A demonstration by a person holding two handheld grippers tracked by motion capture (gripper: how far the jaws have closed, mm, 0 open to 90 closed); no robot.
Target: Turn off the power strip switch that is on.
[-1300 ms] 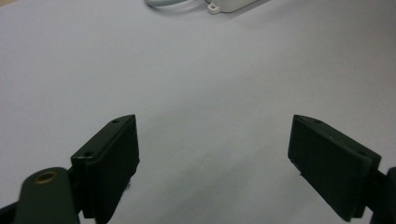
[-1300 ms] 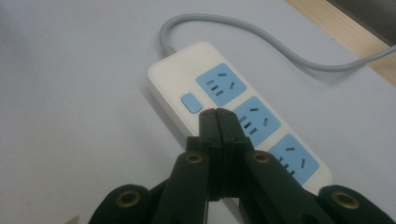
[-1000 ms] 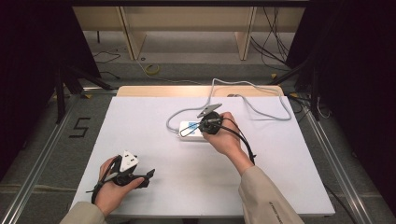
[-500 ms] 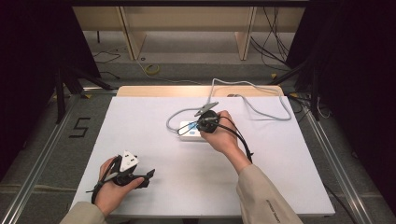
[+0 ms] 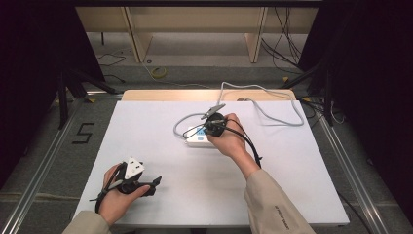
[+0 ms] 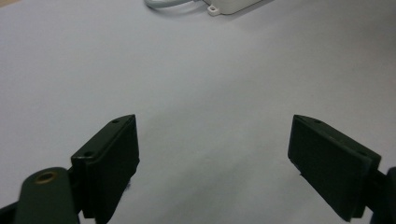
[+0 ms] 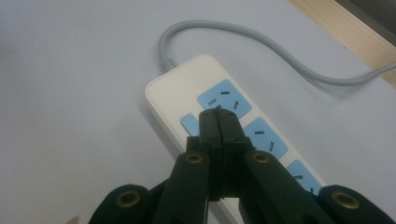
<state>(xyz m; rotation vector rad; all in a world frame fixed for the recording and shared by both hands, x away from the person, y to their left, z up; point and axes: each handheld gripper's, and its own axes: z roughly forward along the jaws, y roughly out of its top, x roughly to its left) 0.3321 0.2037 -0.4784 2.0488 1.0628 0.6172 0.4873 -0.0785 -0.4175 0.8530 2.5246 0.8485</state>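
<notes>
A white power strip (image 5: pixel 197 141) with blue sockets (image 7: pixel 224 100) lies at the middle of the white table. Its grey cable (image 5: pixel 272 109) loops off toward the far edge. My right gripper (image 5: pixel 204 131) is shut with nothing between its jaws. In the right gripper view its tips (image 7: pixel 218 114) sit over the strip's cable end, between a small blue patch (image 7: pixel 189 125) and the first socket; whether they touch I cannot tell. My left gripper (image 5: pixel 156 181) rests low at the near left, and its jaws (image 6: pixel 212 149) stand wide open over bare table. The strip's end (image 6: pixel 229 4) shows far ahead of it.
The white table top (image 5: pixel 146 126) has a wooden strip (image 5: pixel 160 94) along its far edge. The grey cable (image 7: pixel 261 42) curves across the far right part of the table. Metal rails (image 5: pixel 44 161) run along both sides on the floor.
My right gripper has edged slightly left over the power strip, still shut. The left hand and its gripper have stayed where they were.
</notes>
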